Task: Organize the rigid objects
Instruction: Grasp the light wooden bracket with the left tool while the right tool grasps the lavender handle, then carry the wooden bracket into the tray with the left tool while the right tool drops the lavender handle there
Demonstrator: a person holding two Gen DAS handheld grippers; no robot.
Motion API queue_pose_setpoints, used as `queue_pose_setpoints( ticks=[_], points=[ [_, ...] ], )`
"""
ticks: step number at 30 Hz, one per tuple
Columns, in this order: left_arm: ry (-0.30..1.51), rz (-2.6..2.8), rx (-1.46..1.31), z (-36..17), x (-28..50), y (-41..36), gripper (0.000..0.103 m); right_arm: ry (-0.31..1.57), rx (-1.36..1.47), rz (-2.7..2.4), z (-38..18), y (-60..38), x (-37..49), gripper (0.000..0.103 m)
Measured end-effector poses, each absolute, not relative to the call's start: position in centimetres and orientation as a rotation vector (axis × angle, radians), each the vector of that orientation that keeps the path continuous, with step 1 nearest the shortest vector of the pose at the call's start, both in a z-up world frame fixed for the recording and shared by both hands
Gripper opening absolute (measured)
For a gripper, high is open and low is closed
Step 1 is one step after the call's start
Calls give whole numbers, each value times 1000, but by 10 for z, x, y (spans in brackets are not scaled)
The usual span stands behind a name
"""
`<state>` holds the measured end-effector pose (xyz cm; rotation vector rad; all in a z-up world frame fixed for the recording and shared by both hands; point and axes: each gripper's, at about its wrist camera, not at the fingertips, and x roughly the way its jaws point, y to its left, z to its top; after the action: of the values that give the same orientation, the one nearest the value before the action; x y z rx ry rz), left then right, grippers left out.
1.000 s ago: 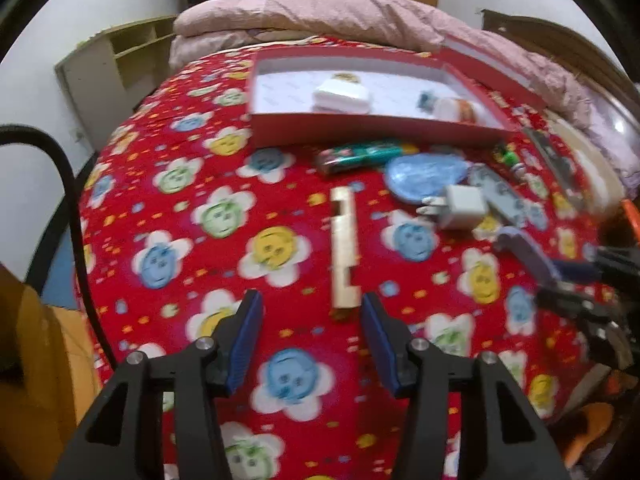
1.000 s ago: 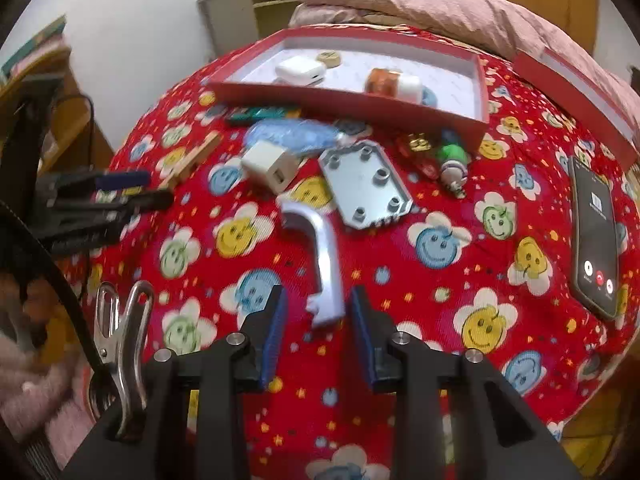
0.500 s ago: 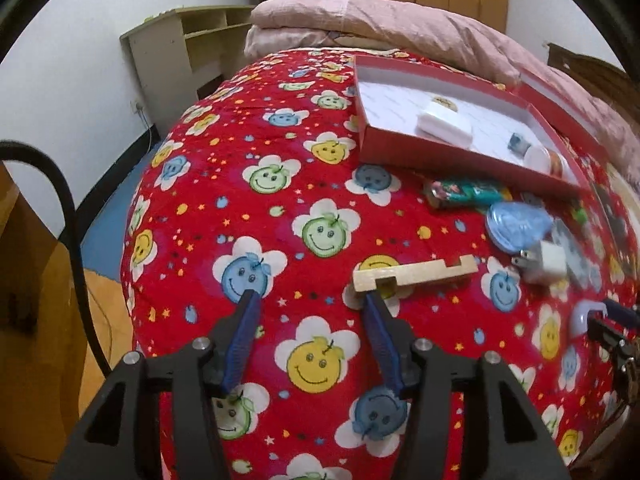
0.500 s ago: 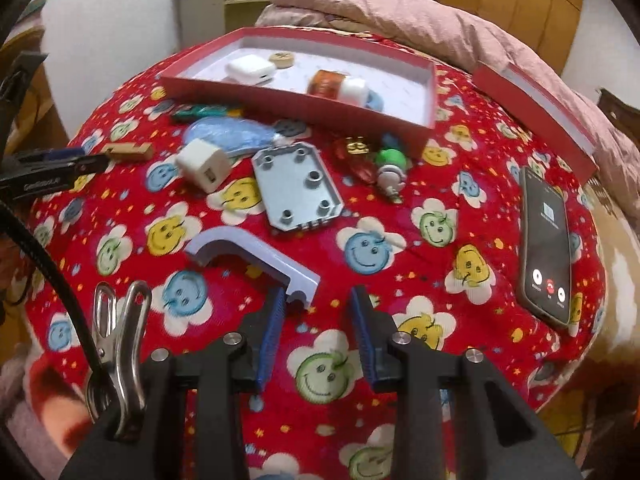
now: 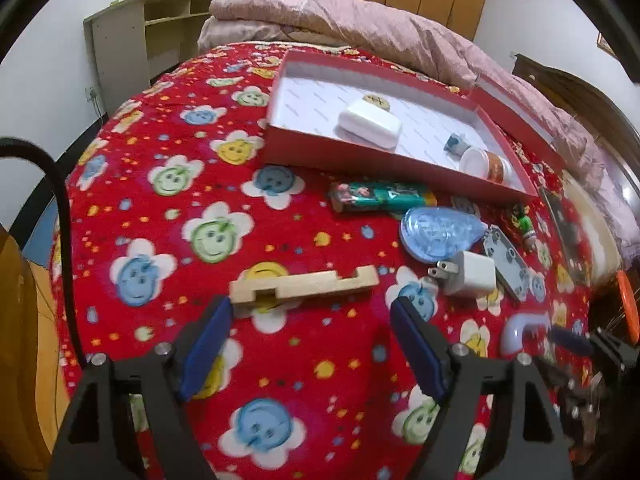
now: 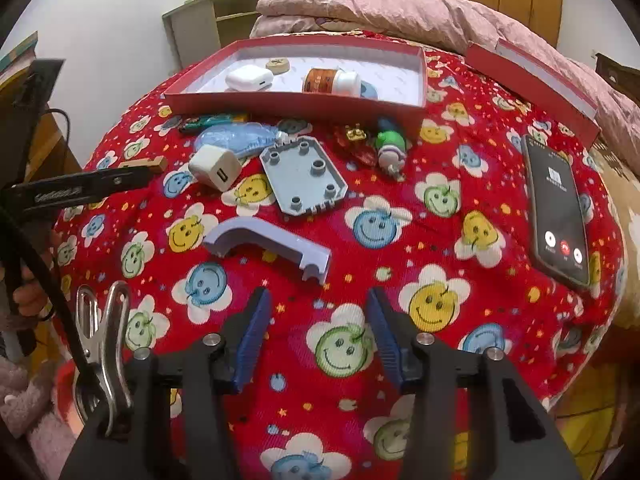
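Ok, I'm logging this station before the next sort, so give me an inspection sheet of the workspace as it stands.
Surface: bed under a red smiley-flower blanket.
Job's things: red tray holds a white case, a token and a white-capped bottle. Loose on the blanket: wooden piece, white charger, grey plate, lilac curved bracket, blue teardrop piece, green pack, small toys.
Clutter: phone with lit screen; red lid.
Grippers: left gripper open, short of the wooden piece; right gripper open, short of the bracket.
Cables: black cable; metal clip.
Surroundings: pink quilt, shelf, wardrobe.
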<state>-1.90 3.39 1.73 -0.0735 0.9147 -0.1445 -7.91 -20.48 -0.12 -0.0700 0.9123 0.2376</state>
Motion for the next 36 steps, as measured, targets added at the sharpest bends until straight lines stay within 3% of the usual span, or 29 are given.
queue_pose_setpoints(
  ticks=[4,12,19,24,36],
  points=[
    [881,-130,-73,18,-14,30,87,904,-54,235,-2,-206,-81,71],
    [845,-111,-29,13,-13,24,87,920,-12,221,3,-203,-75,83],
    [820,-101,14,10,-16,23,81,987,71,186,5,-192,-61,85],
    [807,-128,2,10,-18,28,81,995,88,149,4,-179,-53,89],
    [789,-133,17,8,-22,26,81,1013,97,61,-1,-171,-41,87]
  ],
)
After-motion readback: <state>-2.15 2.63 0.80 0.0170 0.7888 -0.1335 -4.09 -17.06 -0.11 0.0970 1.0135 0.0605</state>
